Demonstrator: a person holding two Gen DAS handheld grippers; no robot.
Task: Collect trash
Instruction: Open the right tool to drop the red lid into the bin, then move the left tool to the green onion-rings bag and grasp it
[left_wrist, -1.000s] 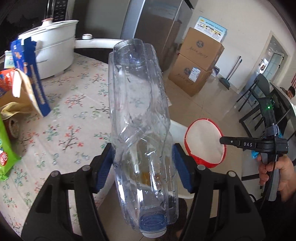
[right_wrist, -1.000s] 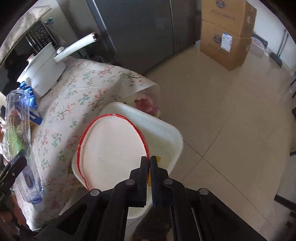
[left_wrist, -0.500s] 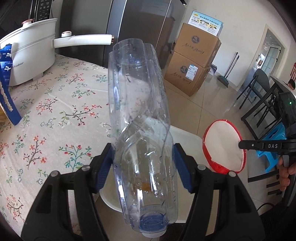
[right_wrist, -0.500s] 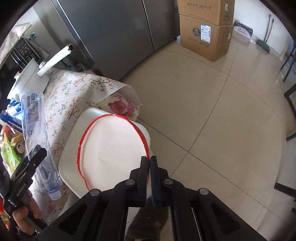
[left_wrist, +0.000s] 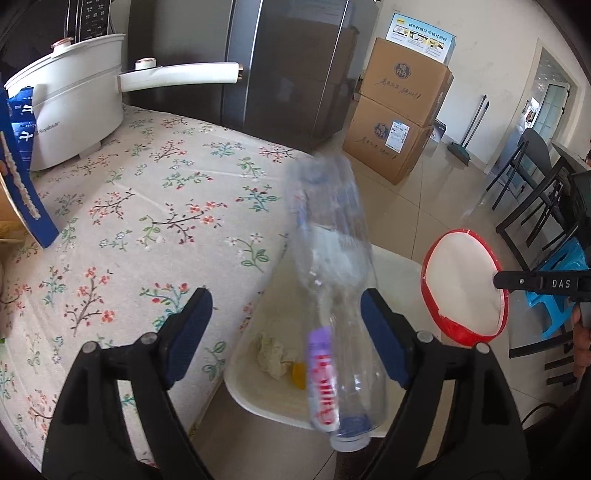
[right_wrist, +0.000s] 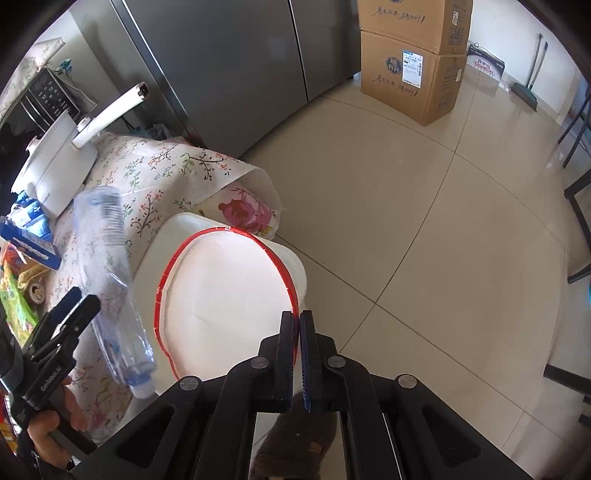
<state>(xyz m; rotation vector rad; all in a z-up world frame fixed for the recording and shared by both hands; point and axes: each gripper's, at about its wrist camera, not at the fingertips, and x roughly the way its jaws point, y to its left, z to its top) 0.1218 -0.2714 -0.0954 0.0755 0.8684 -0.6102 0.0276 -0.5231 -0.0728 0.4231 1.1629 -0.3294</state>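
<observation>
Left wrist: plastic bottle (left_wrist: 334, 295) over white bin (left_wrist: 258, 369) beside floral table (left_wrist: 147, 206).

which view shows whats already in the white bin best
The left wrist view: it looks into the open white bin, showing crumpled paper and a yellow scrap. In the right wrist view the held red-rimmed lid covers the inside.

The bin (left_wrist: 391, 258) stood on the floor just beside the table (left_wrist: 147, 221), against its edge. The bottle (left_wrist: 332, 295) hung cap-down over the bin, between the left gripper's (left_wrist: 286, 332) spread fingers, seemingly touching neither. A crumpled wad (left_wrist: 271, 354) lay in the bin. The lid (right_wrist: 225, 295), pinched at its rim by the right gripper (right_wrist: 297, 325), was held above the bin's far side from the table.
</observation>
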